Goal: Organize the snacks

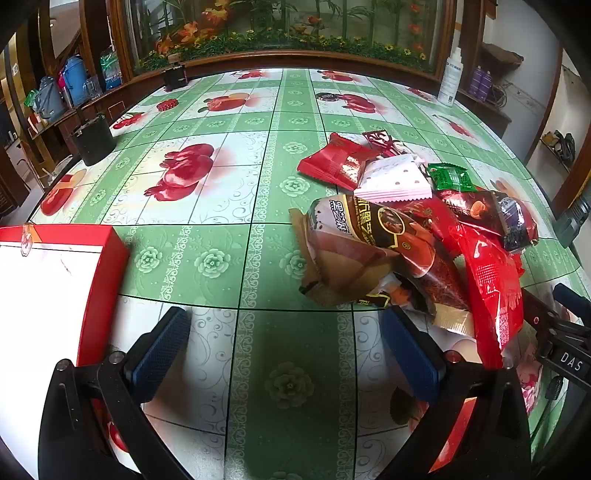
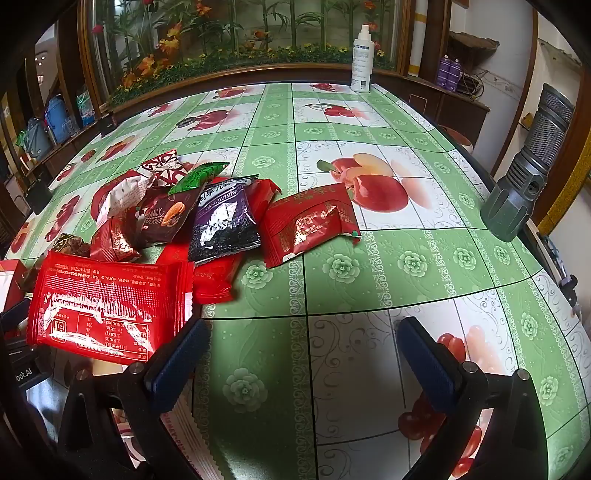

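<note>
A pile of snack packets lies on the green fruit-print tablecloth (image 1: 207,266). In the left wrist view a brown packet (image 1: 373,251) and red packets (image 1: 491,288) lie right of my open, empty left gripper (image 1: 288,350). A red box with a white inside (image 1: 48,288) sits at the left. In the right wrist view a large red packet (image 2: 107,306) lies by the left finger of my open, empty right gripper (image 2: 303,354). A purple packet (image 2: 225,221) and another red packet (image 2: 310,221) lie farther off.
A white spray bottle (image 2: 362,59) stands at the table's far edge. A grey flashlight (image 2: 528,166) stands at the right edge. A black cup (image 1: 92,138) stands at the far left. A wooden planter with flowers (image 1: 280,33) borders the back.
</note>
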`<state>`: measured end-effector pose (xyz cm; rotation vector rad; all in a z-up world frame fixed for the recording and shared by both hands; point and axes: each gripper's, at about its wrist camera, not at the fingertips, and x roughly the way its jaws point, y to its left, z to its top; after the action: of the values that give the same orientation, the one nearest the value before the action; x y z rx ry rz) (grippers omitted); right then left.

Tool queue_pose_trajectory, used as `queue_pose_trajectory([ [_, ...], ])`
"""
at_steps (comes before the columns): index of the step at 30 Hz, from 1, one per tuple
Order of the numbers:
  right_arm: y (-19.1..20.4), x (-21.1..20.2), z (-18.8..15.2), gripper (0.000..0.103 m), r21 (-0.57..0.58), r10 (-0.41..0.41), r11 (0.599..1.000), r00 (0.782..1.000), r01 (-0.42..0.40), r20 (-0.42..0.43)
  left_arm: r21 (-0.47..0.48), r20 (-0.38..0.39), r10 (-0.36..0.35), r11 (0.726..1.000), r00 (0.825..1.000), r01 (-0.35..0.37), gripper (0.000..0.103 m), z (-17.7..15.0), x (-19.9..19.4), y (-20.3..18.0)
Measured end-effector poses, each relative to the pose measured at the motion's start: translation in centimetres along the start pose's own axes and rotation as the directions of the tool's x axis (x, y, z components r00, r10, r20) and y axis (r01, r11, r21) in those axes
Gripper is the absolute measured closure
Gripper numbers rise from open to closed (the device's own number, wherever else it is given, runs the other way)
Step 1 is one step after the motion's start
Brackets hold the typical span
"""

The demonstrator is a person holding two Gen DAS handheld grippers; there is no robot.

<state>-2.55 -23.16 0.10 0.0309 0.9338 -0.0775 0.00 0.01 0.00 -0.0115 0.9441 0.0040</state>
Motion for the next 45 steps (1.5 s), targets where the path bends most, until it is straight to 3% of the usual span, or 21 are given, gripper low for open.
queue_pose_trajectory([
  [29,0.1,0.1,0.0,0.000,0.012,-0.005,1.000,1.000,0.005,0.001,-0.003,-0.007,0.005,1.000,1.000,-0.005,0.000,0.0,-0.1,-0.1],
  [33,-0.7,0.0,0.4,0.000,-0.005,0.045,0.999,0.998,-0.045,-0.035,0.013,-0.056,-0.045,0.999,0.997,0.046,0.000,-0.7,-1.4,-0.1],
  [36,-2.9,-2.3,-0.4,0.001,0.091,0.178,0.979,0.983,-0.182,0.050,0.017,0.024,-0.103,0.995,0.994,0.103,0.000,-1.5,-5.6,1.4],
  [40,-3.4,-5.4,-2.3,0.001,0.048,0.283,0.955,0.950,-0.291,0.135,0.100,0.200,-0.042,0.995,0.979,0.022,0.000,-4.2,-12.3,4.4],
  [45,-0.4,-6.9,-4.8,0.002,-0.086,0.352,0.935,0.930,-0.344,0.110,0.052,0.214,-0.009,0.999,0.977,-0.002,0.000,-6.4,-13.8,8.9],
])
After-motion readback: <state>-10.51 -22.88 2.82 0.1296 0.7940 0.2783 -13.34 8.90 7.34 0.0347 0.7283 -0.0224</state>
